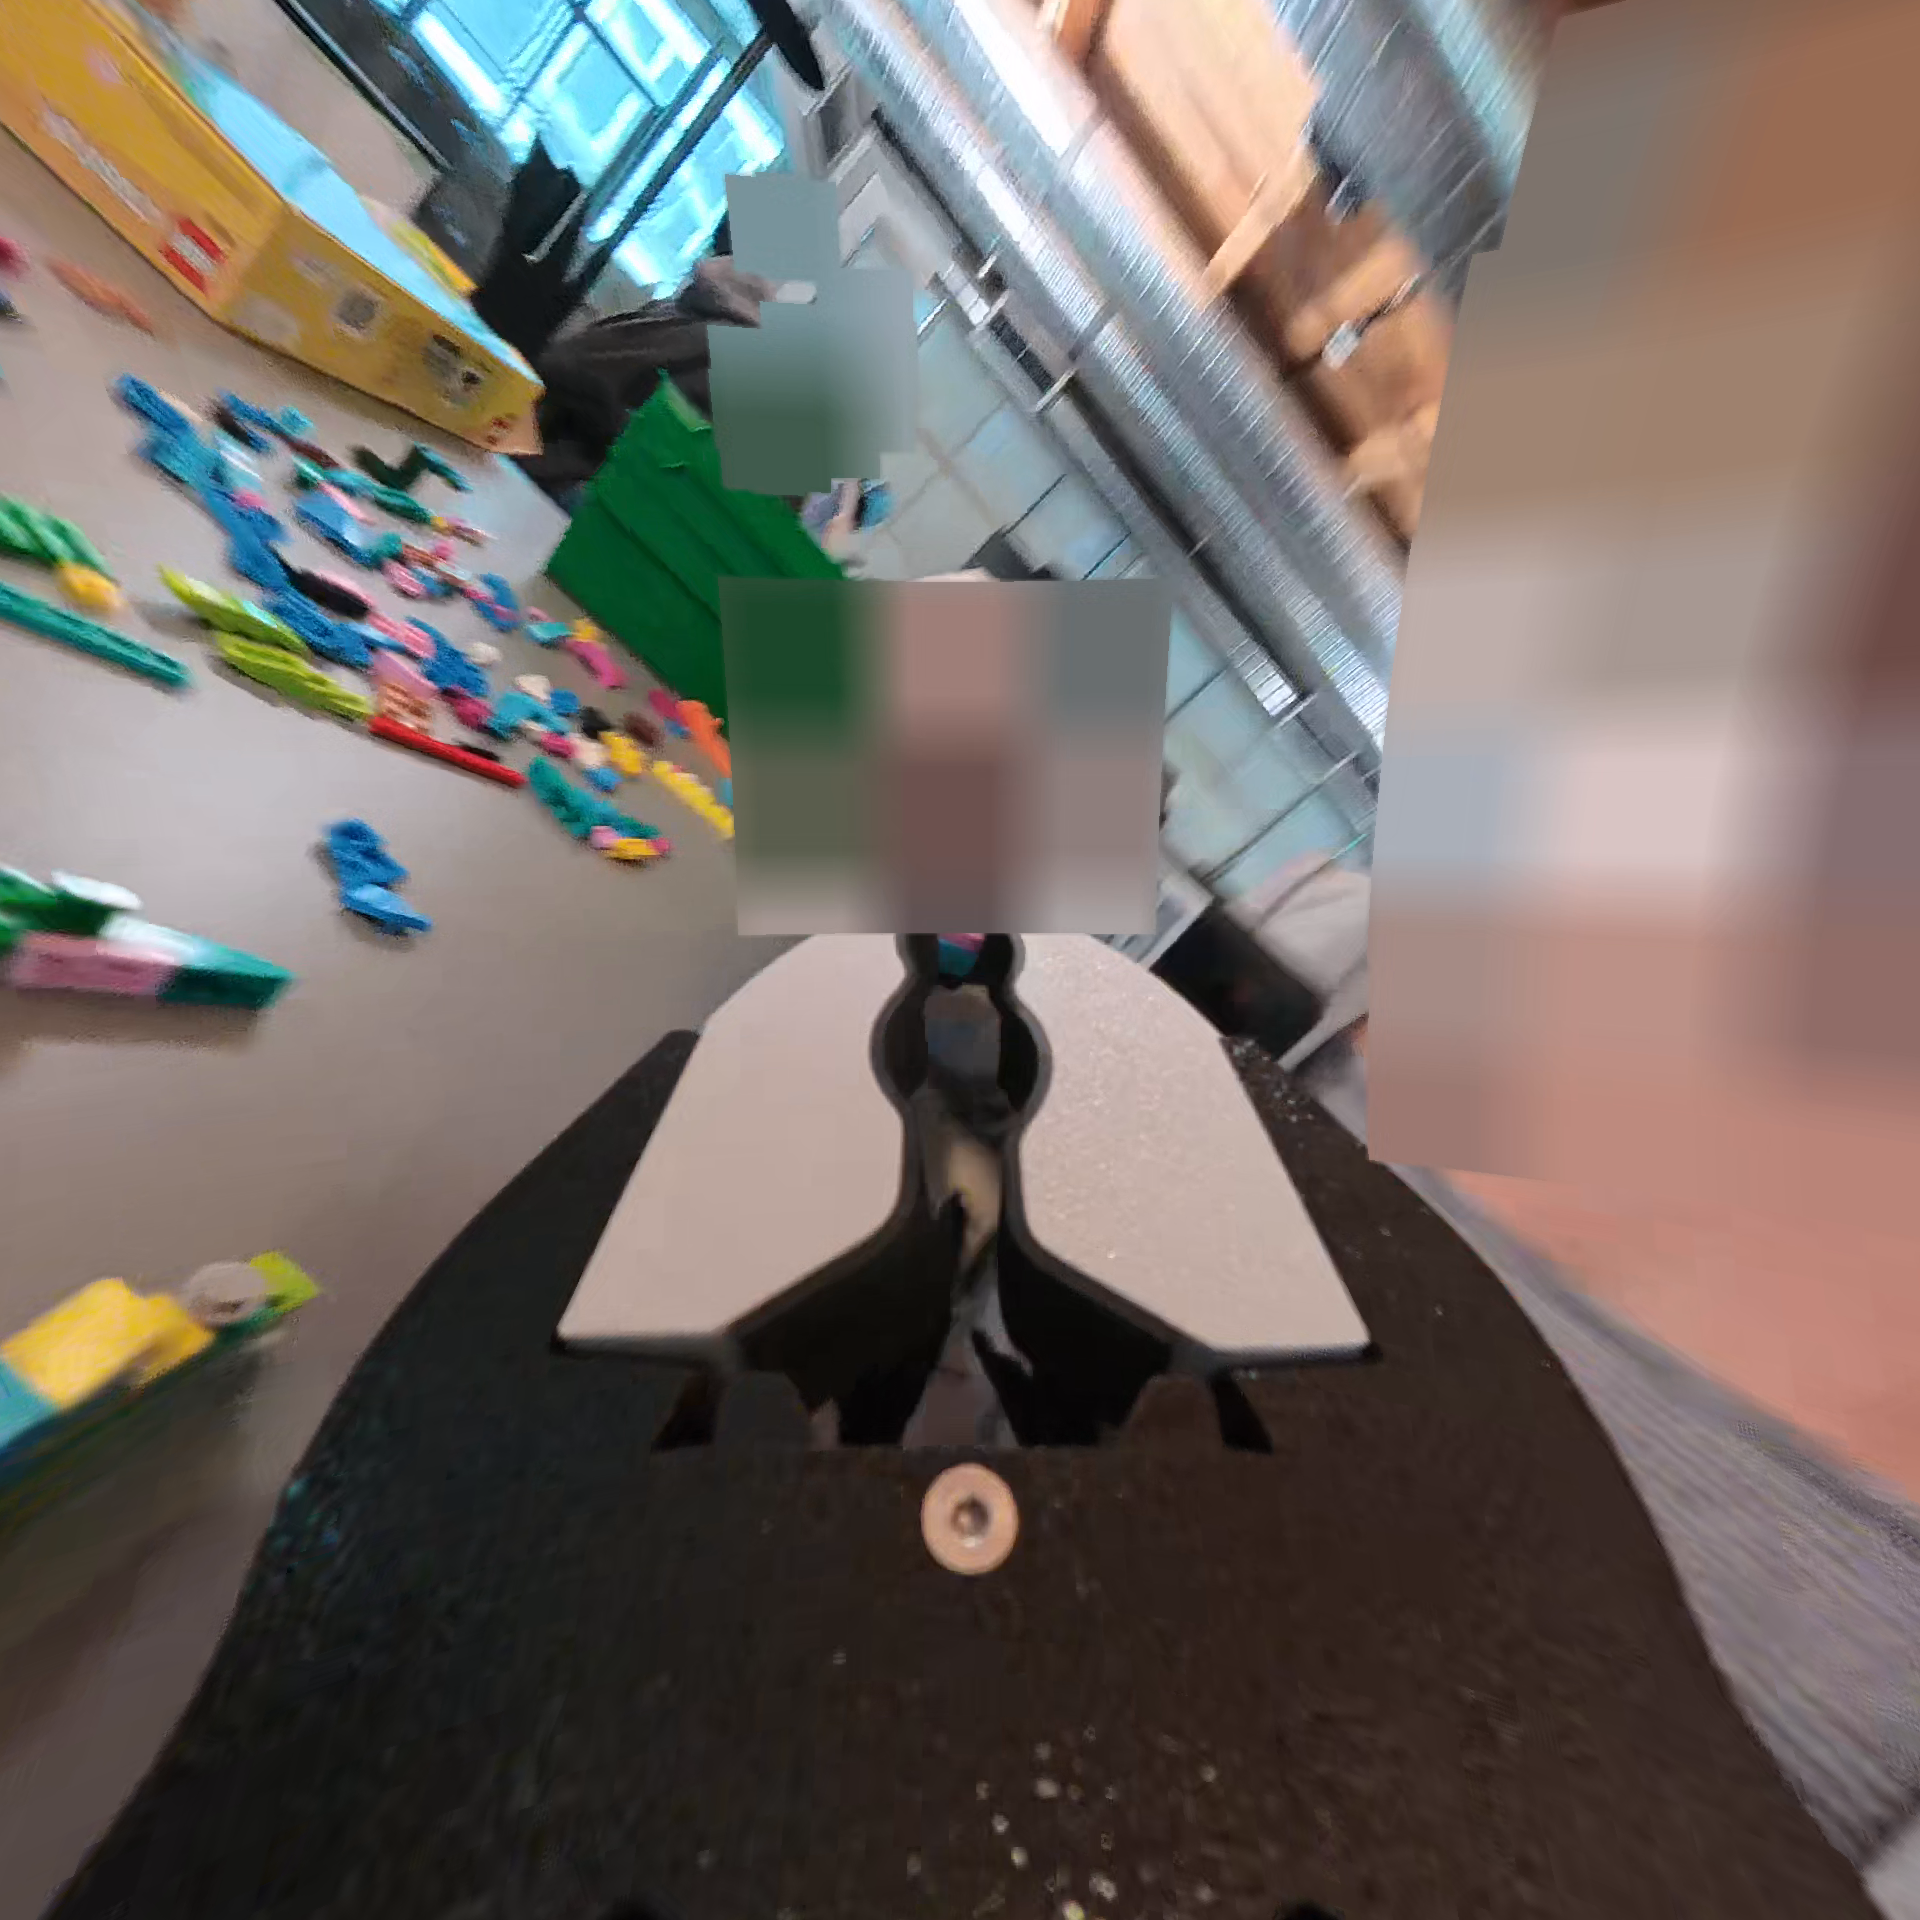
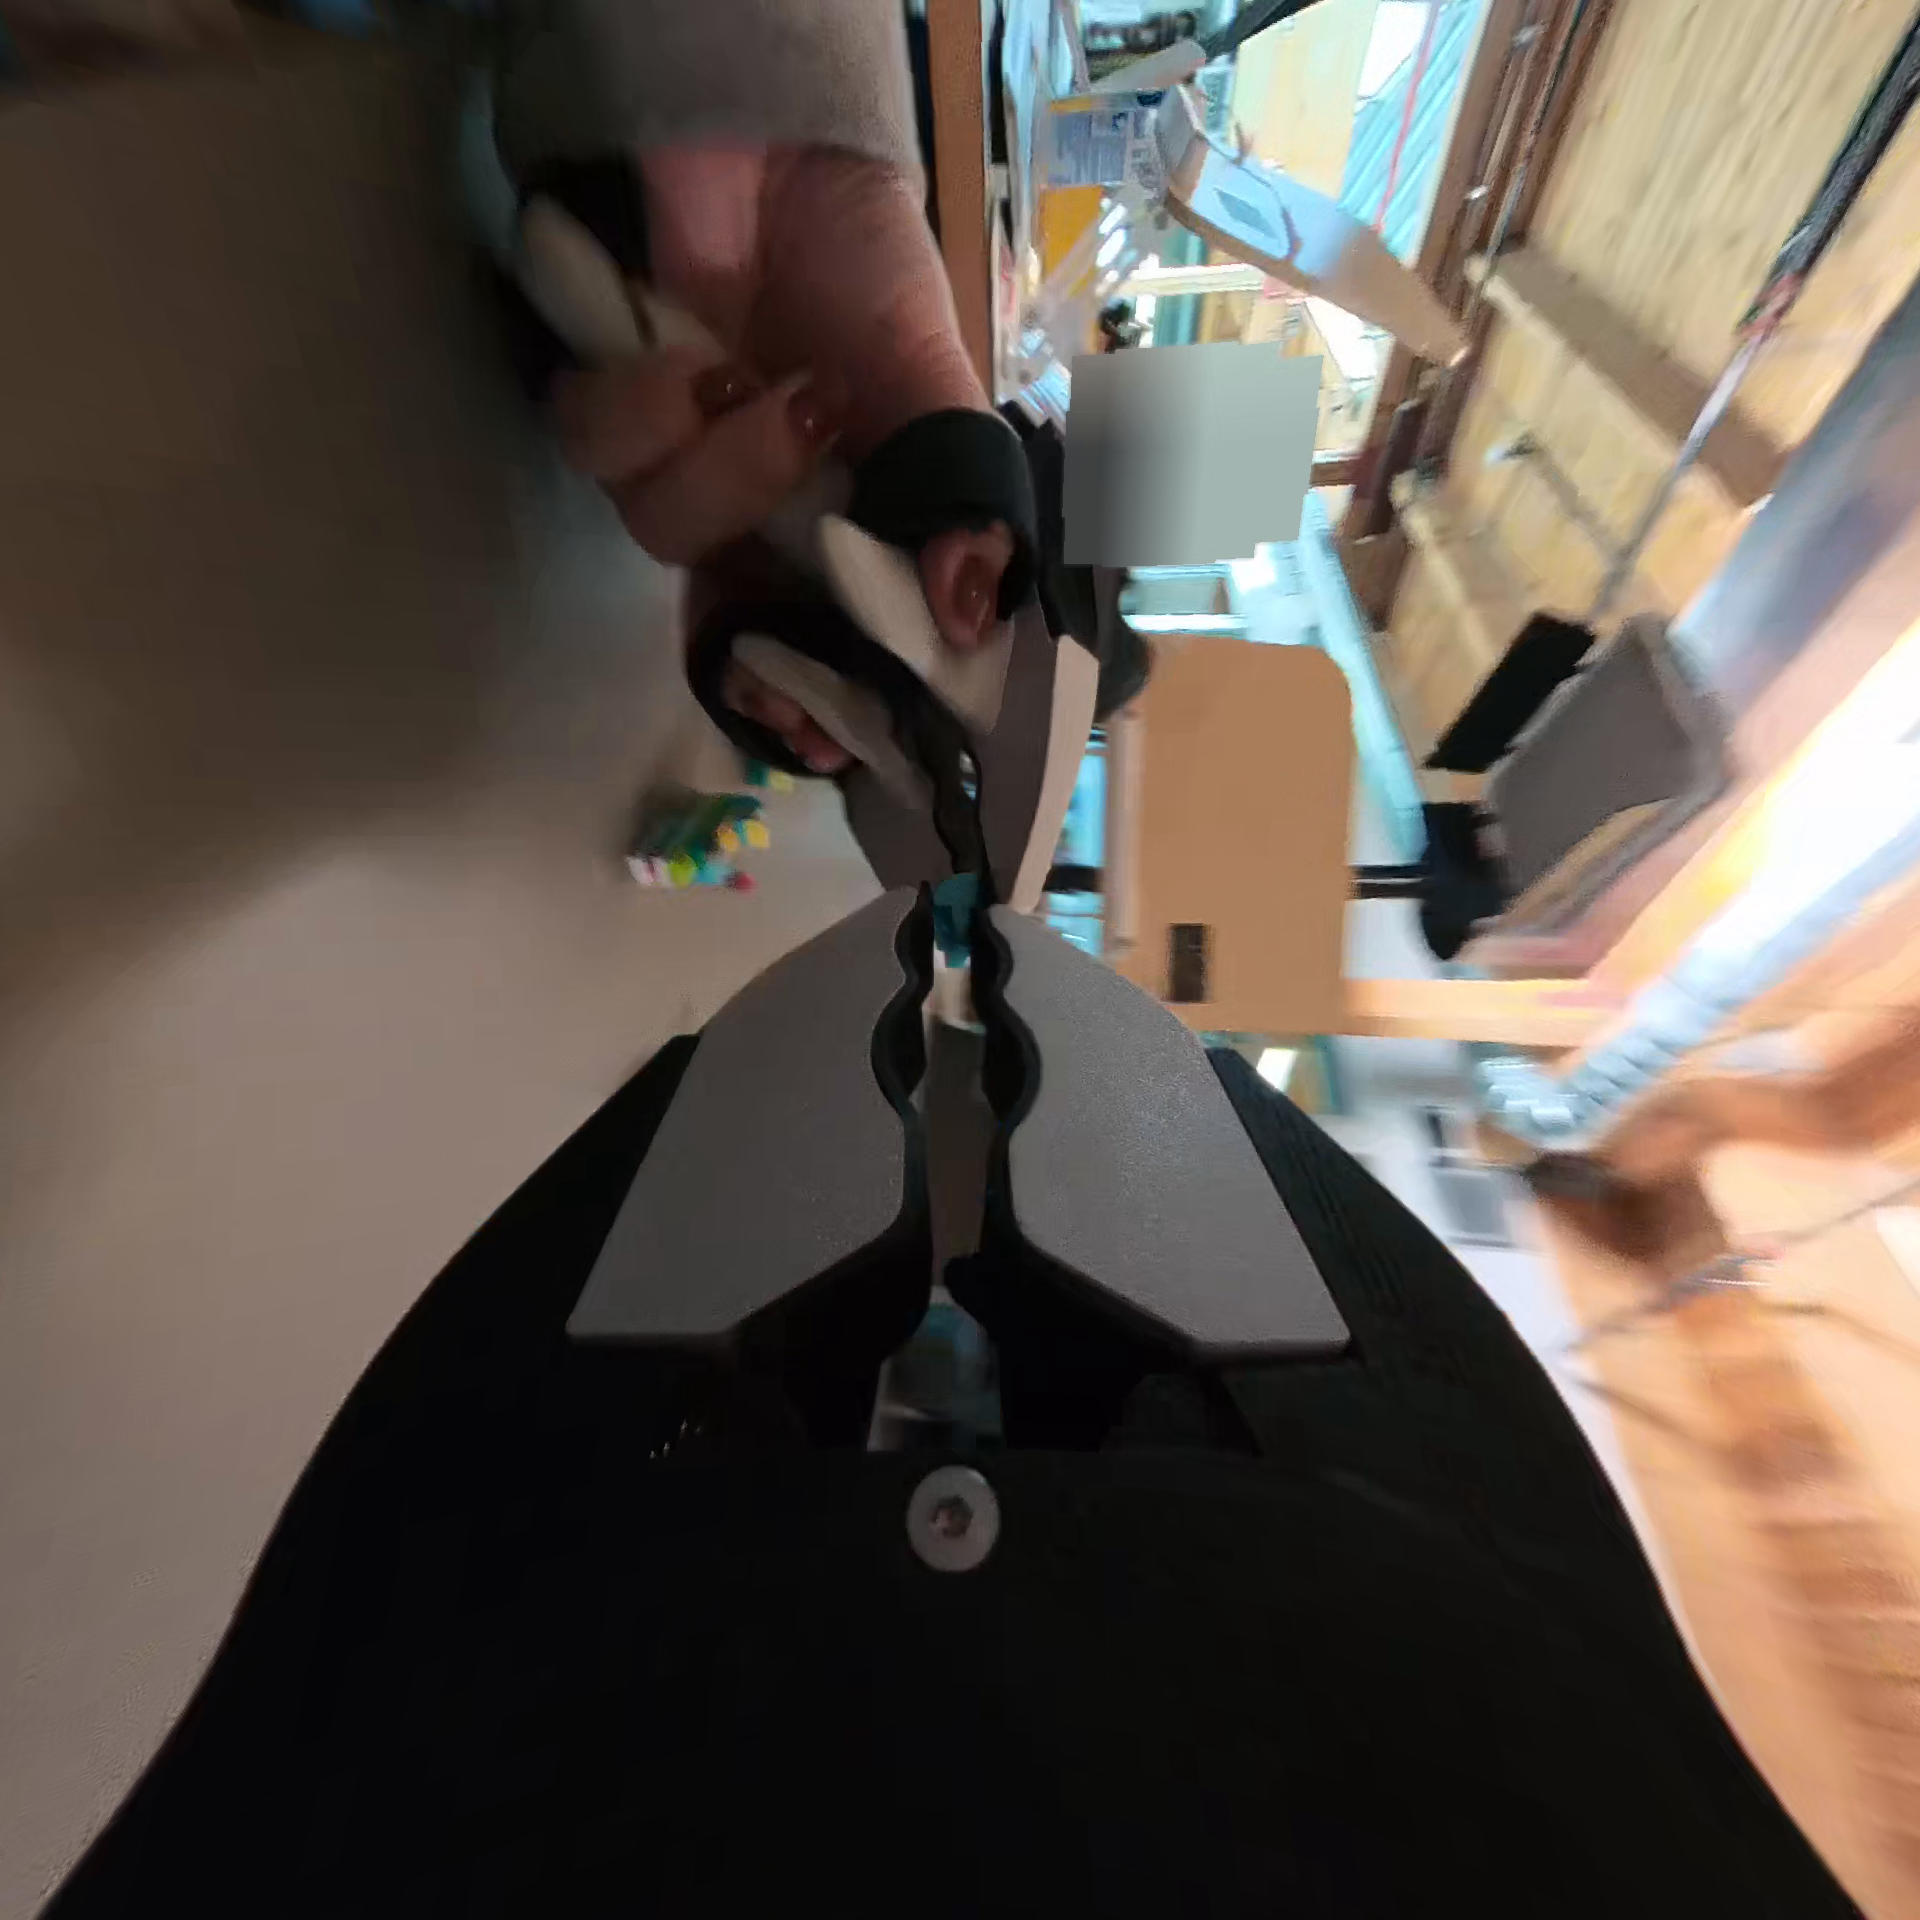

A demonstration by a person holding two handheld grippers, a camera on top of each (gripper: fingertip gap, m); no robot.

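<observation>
Grey fingers of the left gripper [image 1: 961,951] pinch a pink-and-teal brick [image 1: 958,948], tilted above scattered bricks [image 1: 416,644] and a yellow box [image 1: 260,249]. In the right view, the right gripper [image 2: 956,925] nips a teal piece [image 2: 954,914] tip-to-tip with the other gripper, gripped by a hand [image 2: 790,395].

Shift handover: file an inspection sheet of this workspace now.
Surface: grey-beige tabletop, blurred.
Things: loose coloured toy bricks; small built block.
Clutter: yellow box; green plate.
Grippers: left claw nearly closed, pink-and-teal piece between its tips, which a blurred patch partly hides; right claw closed on small teal piece, meeting the left claw tip to tip.
Cables: nothing seen.
Surroundings: windows, metal duct, cardboard box, wooden shelving.
</observation>
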